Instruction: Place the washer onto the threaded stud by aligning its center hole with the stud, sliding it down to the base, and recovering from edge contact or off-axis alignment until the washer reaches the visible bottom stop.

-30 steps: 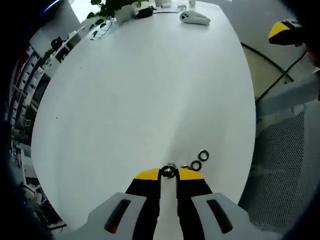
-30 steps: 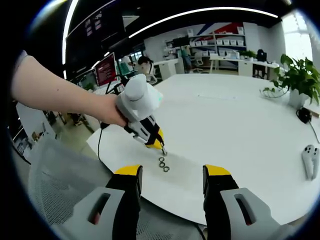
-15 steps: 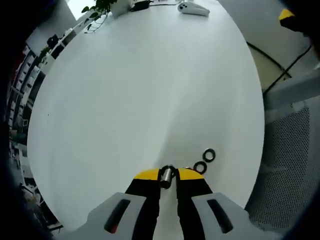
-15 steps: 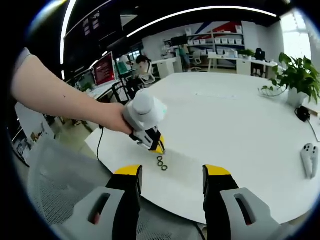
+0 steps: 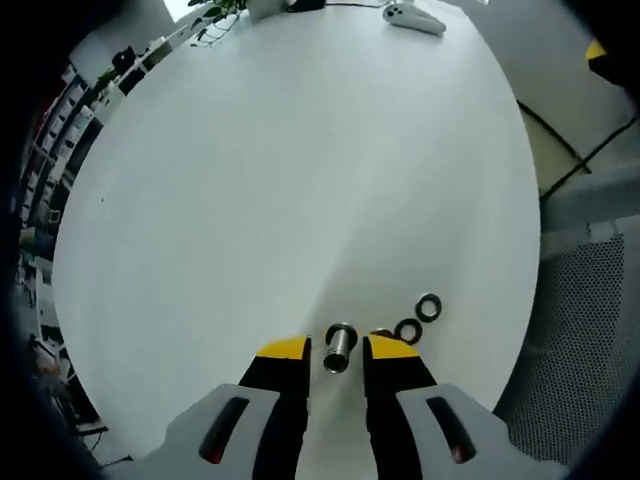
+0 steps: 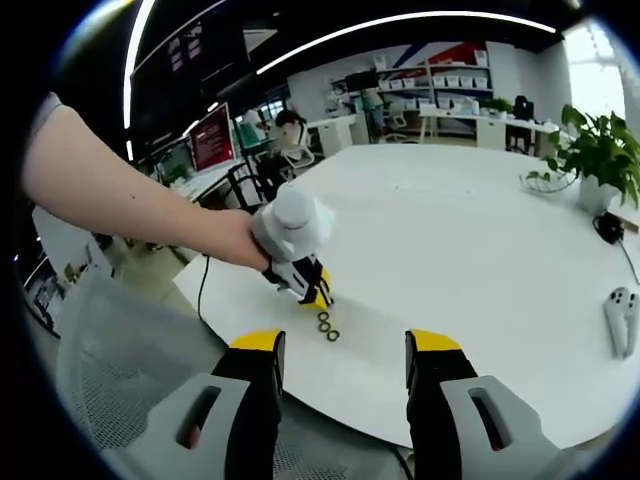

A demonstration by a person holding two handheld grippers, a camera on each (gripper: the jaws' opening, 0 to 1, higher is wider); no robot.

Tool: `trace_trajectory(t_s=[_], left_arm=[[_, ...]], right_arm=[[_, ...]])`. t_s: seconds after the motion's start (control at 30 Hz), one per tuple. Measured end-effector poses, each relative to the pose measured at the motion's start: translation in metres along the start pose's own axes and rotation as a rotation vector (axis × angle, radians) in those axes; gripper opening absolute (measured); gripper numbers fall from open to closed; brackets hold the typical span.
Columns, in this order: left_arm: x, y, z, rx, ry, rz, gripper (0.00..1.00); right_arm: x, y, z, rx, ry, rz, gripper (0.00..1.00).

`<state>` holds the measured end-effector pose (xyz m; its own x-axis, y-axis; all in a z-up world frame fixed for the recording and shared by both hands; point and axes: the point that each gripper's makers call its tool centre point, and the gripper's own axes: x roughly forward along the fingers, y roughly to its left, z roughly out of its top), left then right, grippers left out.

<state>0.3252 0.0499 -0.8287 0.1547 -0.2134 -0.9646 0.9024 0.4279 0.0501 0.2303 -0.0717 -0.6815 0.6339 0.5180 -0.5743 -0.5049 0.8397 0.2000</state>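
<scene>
Fingers (image 5: 285,352) apart beside stud (image 5: 339,347); 2 washers (image 5: 418,318) near, table (image 5: 280,180).

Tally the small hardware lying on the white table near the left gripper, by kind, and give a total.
Washers: 2
Threaded stud: 1
Total: 3

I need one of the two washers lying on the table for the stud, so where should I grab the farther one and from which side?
Grip the farther washer across its outer rim, coming straight down from above. It lies flat on the white table, so there is no edge to get under. Close along the line that avoids the nearer washer, which lies close beside it, probably just apart.
</scene>
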Motion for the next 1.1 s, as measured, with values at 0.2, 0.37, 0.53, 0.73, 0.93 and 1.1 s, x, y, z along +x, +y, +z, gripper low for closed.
trace_trajectory(t_s=[0.2, 0.37, 0.53, 0.73, 0.93, 1.1], left_arm=[[-0.011, 0.003, 0.003, -0.03, -0.031, 0.013, 0.19], [-0.02, 0.0, 0.0, -0.062, -0.048, 0.024, 0.19], [-0.025, -0.004, -0.005, -0.086, -0.068, 0.029, 0.19], [-0.025, -0.011, -0.01, -0.081, -0.081, 0.028, 0.18], [-0.024, -0.018, -0.013, -0.095, -0.099, 0.012, 0.16], [-0.02, -0.029, -0.014, -0.092, -0.107, -0.017, 0.15]], right_arm=[[0.001, 0.002, 0.0, -0.004, 0.003, 0.009, 0.5], [0.001, 0.002, -0.001, 0.0, 0.006, 0.011, 0.5], [0.001, 0.003, -0.001, 0.002, 0.008, 0.016, 0.5], [0.001, 0.004, -0.002, 0.0, 0.012, 0.019, 0.5], [0.001, 0.002, -0.003, -0.002, 0.018, 0.014, 0.5], [0.002, 0.003, -0.004, -0.005, 0.022, 0.015, 0.5]])
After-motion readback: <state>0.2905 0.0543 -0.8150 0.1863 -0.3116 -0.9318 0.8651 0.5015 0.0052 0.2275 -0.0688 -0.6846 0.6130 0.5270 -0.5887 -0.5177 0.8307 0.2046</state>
